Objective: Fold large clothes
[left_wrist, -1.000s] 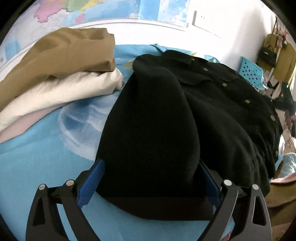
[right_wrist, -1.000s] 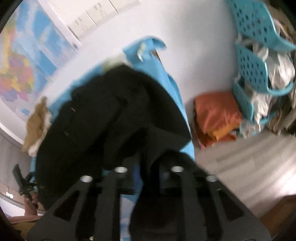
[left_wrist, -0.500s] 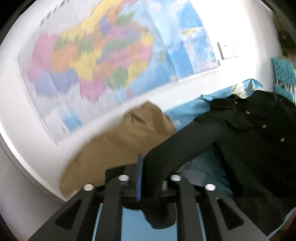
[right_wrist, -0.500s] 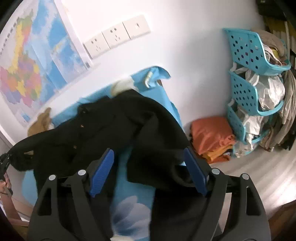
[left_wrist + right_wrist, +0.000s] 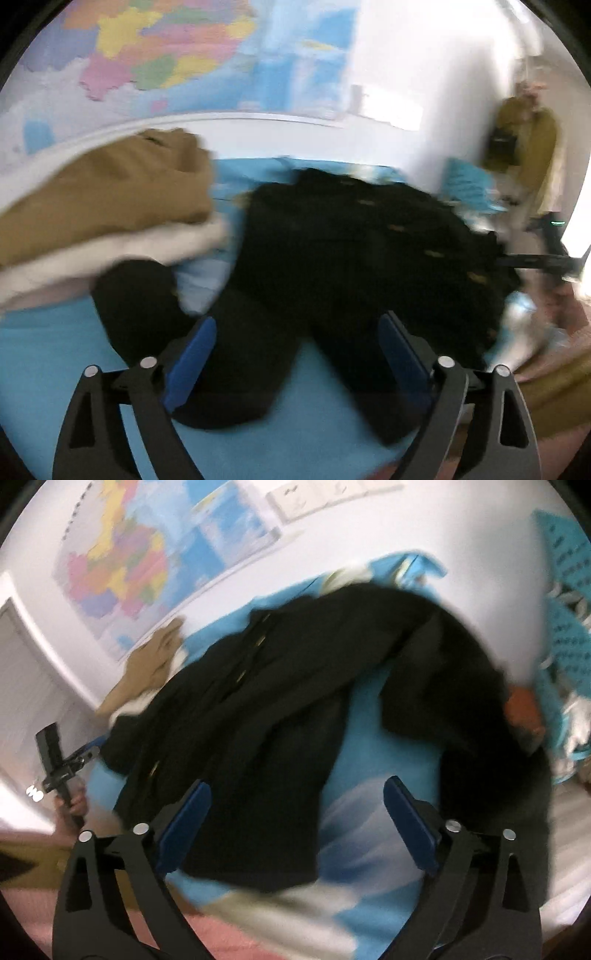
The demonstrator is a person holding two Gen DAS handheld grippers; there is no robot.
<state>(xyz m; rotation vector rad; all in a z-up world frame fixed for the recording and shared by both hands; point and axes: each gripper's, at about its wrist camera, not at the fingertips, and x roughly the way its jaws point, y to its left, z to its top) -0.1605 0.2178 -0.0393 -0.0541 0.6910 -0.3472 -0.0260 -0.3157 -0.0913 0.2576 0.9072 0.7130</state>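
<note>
A black cardigan (image 5: 351, 258) with gold buttons lies spread on the blue sheet (image 5: 55, 354); the picture is blurred. One sleeve (image 5: 136, 302) lies out to the left below the folded stack. My left gripper (image 5: 295, 354) hovers over the hem with its jaws opening; black cloth shows beneath them and the pads do not press it. In the right wrist view the cardigan (image 5: 277, 701) fills the middle and its other sleeve (image 5: 461, 686) drapes to the right. My right gripper (image 5: 295, 827) is opening wide above hem and sheet (image 5: 369, 757), gripping nothing.
A folded stack sits at the left: tan garment (image 5: 110, 188) on a cream one (image 5: 110, 251). Teal baskets (image 5: 565, 627) and an orange cloth (image 5: 521, 705) stand past the bed's right edge. A wall map (image 5: 166, 55) hangs behind. A hand (image 5: 72, 805) holds the left gripper.
The left gripper, shut on a lifted sleeve half a second ago, has opened and the sleeve lies on the bed. The right gripper has gone from shut on black cloth to wide open.
</note>
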